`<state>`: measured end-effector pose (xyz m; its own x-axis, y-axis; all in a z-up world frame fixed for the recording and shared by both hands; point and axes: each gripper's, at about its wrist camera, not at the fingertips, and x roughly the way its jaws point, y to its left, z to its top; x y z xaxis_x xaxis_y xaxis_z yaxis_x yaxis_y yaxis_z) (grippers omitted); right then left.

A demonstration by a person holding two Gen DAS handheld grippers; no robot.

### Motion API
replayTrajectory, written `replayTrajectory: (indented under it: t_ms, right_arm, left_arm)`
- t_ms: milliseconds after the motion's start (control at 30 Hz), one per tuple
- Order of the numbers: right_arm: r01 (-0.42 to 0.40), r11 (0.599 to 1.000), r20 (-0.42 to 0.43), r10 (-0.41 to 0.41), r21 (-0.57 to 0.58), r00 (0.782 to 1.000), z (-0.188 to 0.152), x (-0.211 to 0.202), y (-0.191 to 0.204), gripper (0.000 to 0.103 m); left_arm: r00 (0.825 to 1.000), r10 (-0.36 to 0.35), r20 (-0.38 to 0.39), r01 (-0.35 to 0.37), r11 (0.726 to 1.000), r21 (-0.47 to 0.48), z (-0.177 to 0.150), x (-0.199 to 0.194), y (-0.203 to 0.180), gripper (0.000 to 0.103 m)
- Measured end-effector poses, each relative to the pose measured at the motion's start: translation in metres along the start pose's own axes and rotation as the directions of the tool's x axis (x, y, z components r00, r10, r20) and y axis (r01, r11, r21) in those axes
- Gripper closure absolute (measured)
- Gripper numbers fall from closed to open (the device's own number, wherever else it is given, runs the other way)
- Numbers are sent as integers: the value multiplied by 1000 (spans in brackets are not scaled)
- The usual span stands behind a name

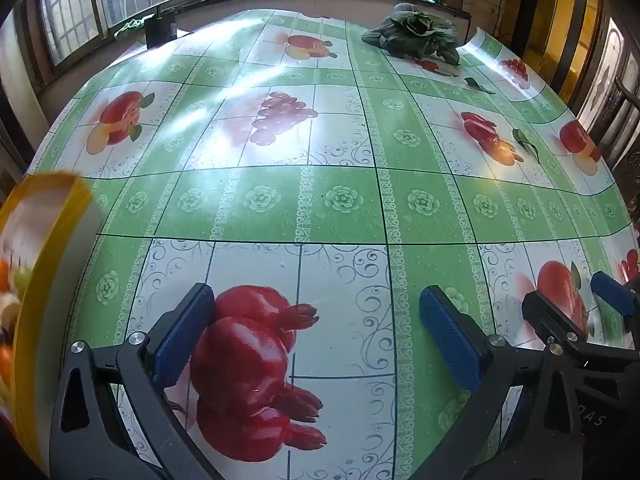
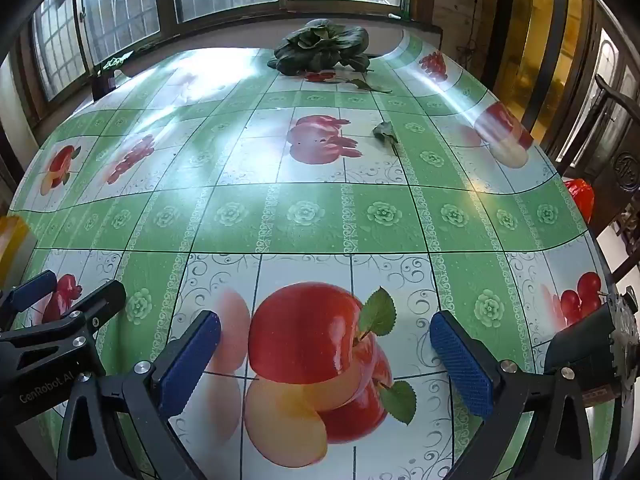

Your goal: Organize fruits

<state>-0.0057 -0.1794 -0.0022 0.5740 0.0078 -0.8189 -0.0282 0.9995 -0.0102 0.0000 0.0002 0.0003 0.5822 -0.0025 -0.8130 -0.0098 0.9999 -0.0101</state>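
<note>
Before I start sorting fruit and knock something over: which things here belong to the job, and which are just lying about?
Job: yellow-rimmed box with blurred fruit; open left gripper; open right gripper.

Lying about: dark leafy greens; loose green leaf; red bag.

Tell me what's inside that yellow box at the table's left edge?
The yellow box shows only as a blurred slice at the left wrist view's edge. Orange, pale green and whitish blobs show on it, perhaps fruit or a printed picture; the blur leaves that unsettled. The rest is out of frame.

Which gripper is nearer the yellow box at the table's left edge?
Left. The left gripper hangs open right beside the yellow box; the right gripper sits farther right, beyond the left one.
</note>
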Motion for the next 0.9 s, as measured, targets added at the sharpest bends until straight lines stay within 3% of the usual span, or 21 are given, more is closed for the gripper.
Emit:
replayTrajectory:
  t_ms: [900]
  right_arm:
    - [0, 1000, 1, 0, 0, 1000, 0, -2, 0, 0]
  left_arm:
    - [1000, 0, 0, 0, 1000, 1, -2, 0, -3, 0]
